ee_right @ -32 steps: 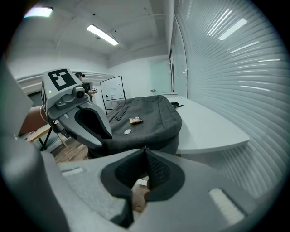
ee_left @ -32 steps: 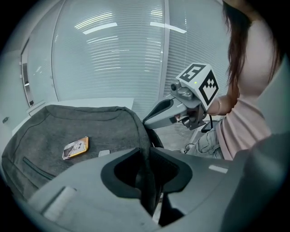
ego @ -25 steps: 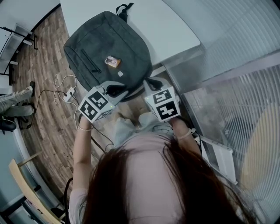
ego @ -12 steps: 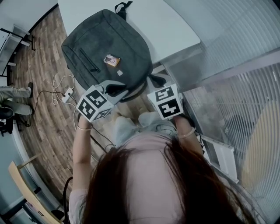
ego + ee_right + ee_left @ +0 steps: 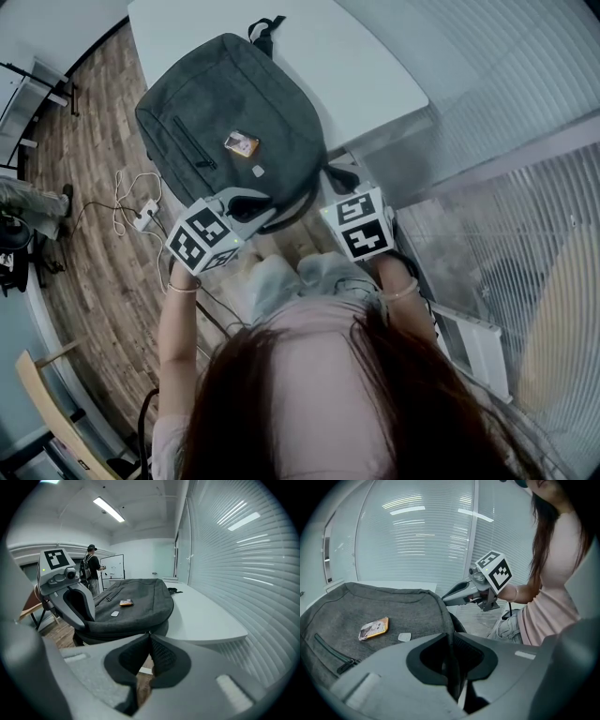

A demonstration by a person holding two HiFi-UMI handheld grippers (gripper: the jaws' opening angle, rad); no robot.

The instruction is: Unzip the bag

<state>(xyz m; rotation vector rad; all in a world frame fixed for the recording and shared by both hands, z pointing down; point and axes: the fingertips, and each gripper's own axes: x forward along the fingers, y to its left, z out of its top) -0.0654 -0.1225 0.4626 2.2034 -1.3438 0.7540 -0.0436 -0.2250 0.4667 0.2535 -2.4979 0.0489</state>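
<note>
A dark grey backpack [image 5: 234, 122] lies flat on the white table [image 5: 366, 66], with an orange card [image 5: 242, 143] and a small pale tag on its front. My left gripper [image 5: 262, 200] is at the bag's near edge. In the left gripper view its jaws [image 5: 451, 638] are shut on a thin dark strip of the bag's edge. My right gripper [image 5: 328, 187] is at the bag's near right corner, beside a black strap. Its jaws [image 5: 149, 635] are shut, tips against the bag's rim [image 5: 140, 623]. Nothing can be made out between them.
The table's near edge runs just behind the bag, which overhangs it. White cables and a power strip [image 5: 145, 199] lie on the wood floor at left. A slatted glass wall [image 5: 525, 141] stands at the right. A person [image 5: 91, 571] stands far back by a whiteboard.
My right gripper has shifted a little to the right along the bag's near edge. The left gripper has stayed at the edge, and the bag has barely moved.
</note>
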